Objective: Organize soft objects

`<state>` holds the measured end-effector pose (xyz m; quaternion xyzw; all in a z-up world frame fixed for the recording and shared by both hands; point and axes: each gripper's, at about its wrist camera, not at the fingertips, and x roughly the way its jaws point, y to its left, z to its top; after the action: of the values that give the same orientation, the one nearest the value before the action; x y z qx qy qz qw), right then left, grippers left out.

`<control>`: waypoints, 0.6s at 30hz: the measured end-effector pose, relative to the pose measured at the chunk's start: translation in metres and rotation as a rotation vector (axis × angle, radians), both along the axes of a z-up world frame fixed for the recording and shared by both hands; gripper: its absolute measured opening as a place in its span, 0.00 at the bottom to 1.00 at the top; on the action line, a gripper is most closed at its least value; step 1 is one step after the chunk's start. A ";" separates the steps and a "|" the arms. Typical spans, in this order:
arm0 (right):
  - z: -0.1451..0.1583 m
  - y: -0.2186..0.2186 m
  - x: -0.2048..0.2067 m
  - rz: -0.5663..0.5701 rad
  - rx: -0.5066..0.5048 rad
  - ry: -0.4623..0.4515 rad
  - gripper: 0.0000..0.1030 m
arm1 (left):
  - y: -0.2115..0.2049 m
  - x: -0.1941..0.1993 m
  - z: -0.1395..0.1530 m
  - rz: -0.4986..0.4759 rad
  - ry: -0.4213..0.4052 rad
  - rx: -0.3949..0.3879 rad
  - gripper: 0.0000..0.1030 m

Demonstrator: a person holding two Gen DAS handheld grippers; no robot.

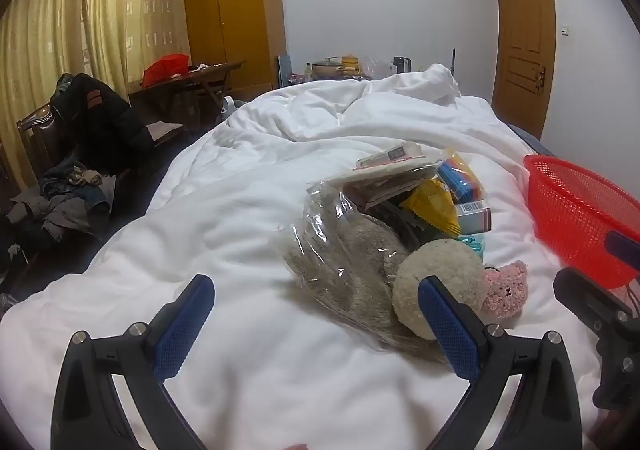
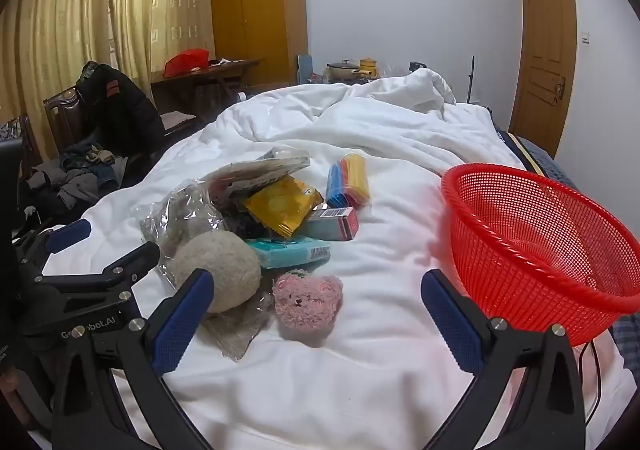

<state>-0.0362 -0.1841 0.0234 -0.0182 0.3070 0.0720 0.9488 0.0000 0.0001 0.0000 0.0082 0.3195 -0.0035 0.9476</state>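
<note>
left gripper [image 1: 316,324] and right gripper [image 2: 318,320] both spread wide, empty, over white duvet [image 2: 360,370]; pink plush [image 2: 307,304] centre frame, red basket [image 2: 540,234] at right.

red mesh basket [image 2: 540,234], pink plush [image 2: 308,300]

Black tool [image 2: 316,320], blue textured pads [image 2: 182,324]

One red basket [image 2: 552,234], one cream plush ball [image 2: 218,274], one pink plush bear [image 2: 308,302], one yellow packet [image 2: 282,207]
</note>
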 end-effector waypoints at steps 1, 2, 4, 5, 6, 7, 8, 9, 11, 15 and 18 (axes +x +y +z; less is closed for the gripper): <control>0.000 0.000 0.000 0.002 -0.001 0.000 1.00 | -0.001 0.000 0.000 0.001 -0.006 0.018 0.99; 0.000 0.001 0.000 0.002 -0.003 -0.003 1.00 | 0.000 0.000 0.000 0.002 -0.010 0.016 0.99; 0.000 0.001 0.000 0.002 -0.002 -0.002 1.00 | 0.000 0.000 0.000 0.004 -0.006 0.015 0.99; 0.000 0.001 0.001 0.001 -0.001 0.000 1.00 | 0.000 0.000 0.000 0.006 -0.002 0.015 0.99; 0.000 0.001 0.000 0.001 0.000 0.001 1.00 | 0.000 0.000 -0.001 0.007 0.001 0.013 0.99; 0.000 0.001 0.000 0.000 -0.001 0.001 1.00 | 0.000 0.000 0.000 0.006 0.002 0.015 0.99; 0.000 0.001 0.000 0.000 -0.001 0.001 1.00 | 0.000 -0.001 0.000 0.007 0.002 0.014 0.99; 0.000 0.001 0.000 0.000 0.000 0.002 1.00 | -0.001 -0.001 0.001 0.008 0.002 0.014 0.99; 0.002 0.003 -0.001 -0.002 -0.010 0.001 1.00 | -0.002 -0.003 0.002 0.006 0.001 0.015 0.99; -0.003 0.003 0.000 0.003 -0.004 0.004 1.00 | 0.000 -0.001 0.000 0.006 0.002 0.009 0.99; -0.003 0.000 0.001 0.007 0.006 0.008 1.00 | 0.000 -0.001 -0.001 0.002 0.007 0.007 0.99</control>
<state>-0.0356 -0.1842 0.0206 -0.0163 0.3105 0.0764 0.9474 -0.0011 -0.0003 -0.0006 0.0111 0.3229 -0.0014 0.9464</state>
